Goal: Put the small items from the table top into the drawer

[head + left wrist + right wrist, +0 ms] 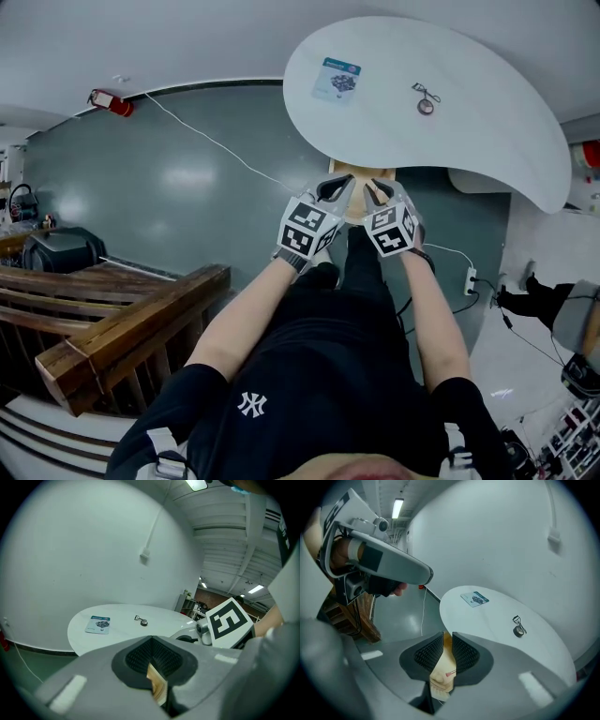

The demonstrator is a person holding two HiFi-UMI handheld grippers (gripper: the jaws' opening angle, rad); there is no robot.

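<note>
Where legible, "NY" (251, 404) on black shirt (328, 361)

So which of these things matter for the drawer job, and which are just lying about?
Job: blue packet, eyelash curler, small dark ring, wooden drawer, white table.
Lying about: red object on floor, white cable, wooden bench, power strip.

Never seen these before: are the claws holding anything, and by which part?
Nothing, it seems: left claw shut, right claw barely apart, both empty above the wooden drawer.
</note>
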